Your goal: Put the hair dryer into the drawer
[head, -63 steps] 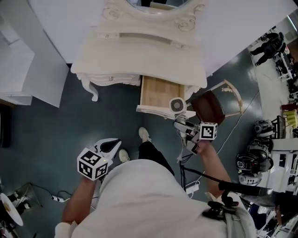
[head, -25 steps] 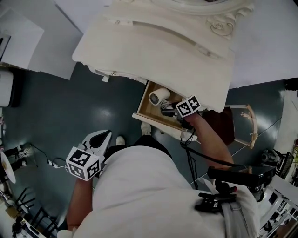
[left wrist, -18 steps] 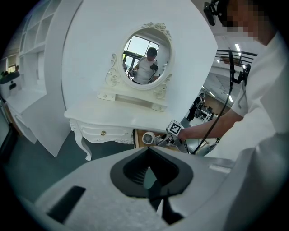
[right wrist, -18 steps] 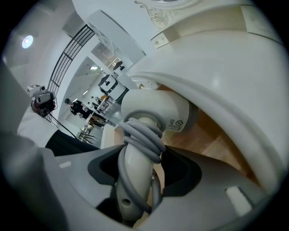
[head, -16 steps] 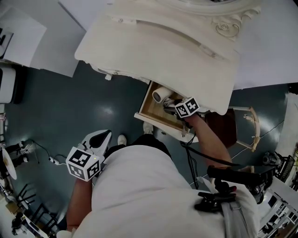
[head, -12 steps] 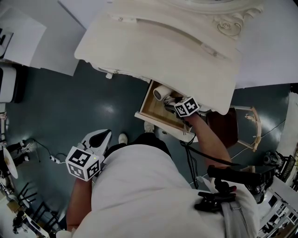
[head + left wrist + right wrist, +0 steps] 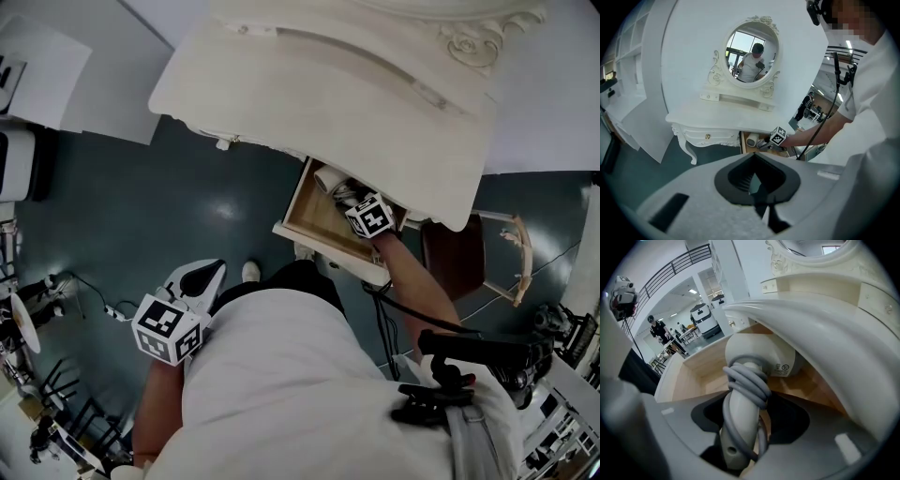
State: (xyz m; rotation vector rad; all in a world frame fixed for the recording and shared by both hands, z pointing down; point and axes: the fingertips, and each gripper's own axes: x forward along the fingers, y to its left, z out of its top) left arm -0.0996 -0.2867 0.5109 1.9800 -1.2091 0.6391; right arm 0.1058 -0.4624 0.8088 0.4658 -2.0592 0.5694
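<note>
A white hair dryer [image 7: 759, 355], grey cord wound round its handle, lies between the jaws of my right gripper [image 7: 743, 427], which is shut on the handle. Its barrel reaches into the open wooden drawer [image 7: 691, 366], under the white dressing table's top [image 7: 820, 329]. From the head view the dryer [image 7: 330, 178] shows half hidden beneath the tabletop [image 7: 319, 94], with the right gripper [image 7: 351, 200] over the drawer [image 7: 314, 223]. My left gripper [image 7: 208, 272] hangs shut and empty over the dark floor, well left of the drawer; in its own view the left gripper [image 7: 761, 199] points toward the table [image 7: 712, 119].
A chair with a dark red seat [image 7: 450, 258] stands right of the drawer. An oval mirror [image 7: 751, 54] tops the table. White panels [image 7: 37, 66] lean at the left. A cable and plug strip [image 7: 108, 305] lie on the floor, with stands and gear around the room's edges.
My right gripper has sunk and pushed the dryer deeper into the drawer, further beneath the tabletop. The left gripper has stayed where it was.
</note>
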